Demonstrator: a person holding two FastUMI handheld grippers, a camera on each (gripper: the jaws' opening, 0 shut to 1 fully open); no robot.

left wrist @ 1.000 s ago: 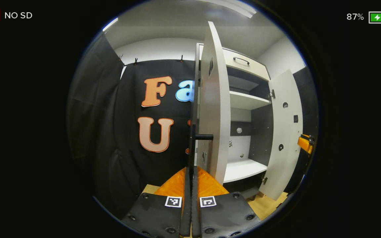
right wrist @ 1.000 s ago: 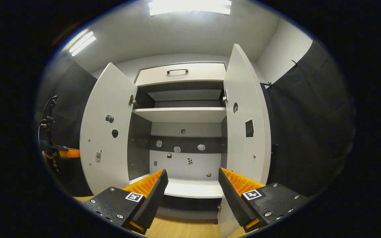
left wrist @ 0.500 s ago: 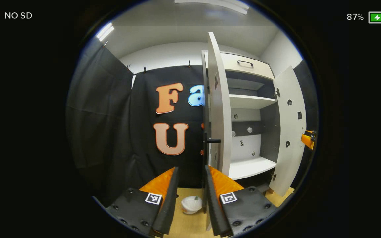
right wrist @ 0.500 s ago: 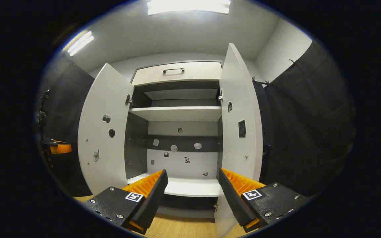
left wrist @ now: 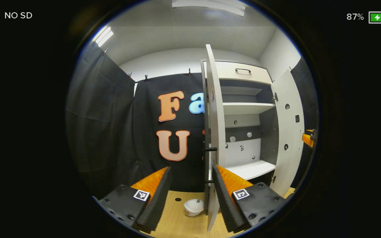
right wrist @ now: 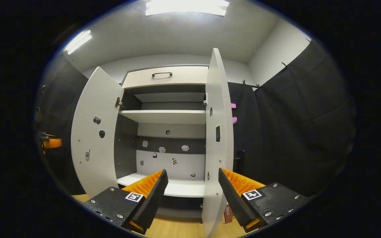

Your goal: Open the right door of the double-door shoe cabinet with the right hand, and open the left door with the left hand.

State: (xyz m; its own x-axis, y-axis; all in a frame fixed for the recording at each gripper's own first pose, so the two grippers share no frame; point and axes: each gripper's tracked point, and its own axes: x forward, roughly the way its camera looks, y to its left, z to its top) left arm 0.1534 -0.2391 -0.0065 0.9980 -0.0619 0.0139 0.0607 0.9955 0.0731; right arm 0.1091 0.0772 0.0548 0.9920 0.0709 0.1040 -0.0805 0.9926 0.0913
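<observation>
My left gripper [left wrist: 190, 195] hangs released, its fingers spread with nothing between them, just short of the left door [left wrist: 215, 132] of the shoe cabinet [left wrist: 243, 109]. That door stands swung out, nearly edge-on to this camera, its dark handle [left wrist: 209, 149] jutting from the outer face just beyond my fingertips. On the wood floor [left wrist: 180, 221] below lies a small white cup-like object [left wrist: 193, 207]; what it is I cannot make out.

My right gripper [right wrist: 192, 190] is likewise let go, fingers wide apart and holding nothing. Just ahead of it the right door [right wrist: 217, 138] stands swung out from the cabinet [right wrist: 165, 109], seen close to edge-on, with its handle [right wrist: 240, 158] peeking from behind the panel. Across the opening, in the right gripper view, the left door [right wrist: 93, 135] is folded well back. Between the two doors the shelves [right wrist: 164, 116] lie bare, a few small stickers dotting the back panel, and the drawer [right wrist: 165, 76] above remains closed, which the job does not concern.

My reading: both doors are open and both grippers are free of them, so the task looks done. Nothing appears left but to draw my hands away without knocking either panel
</observation>
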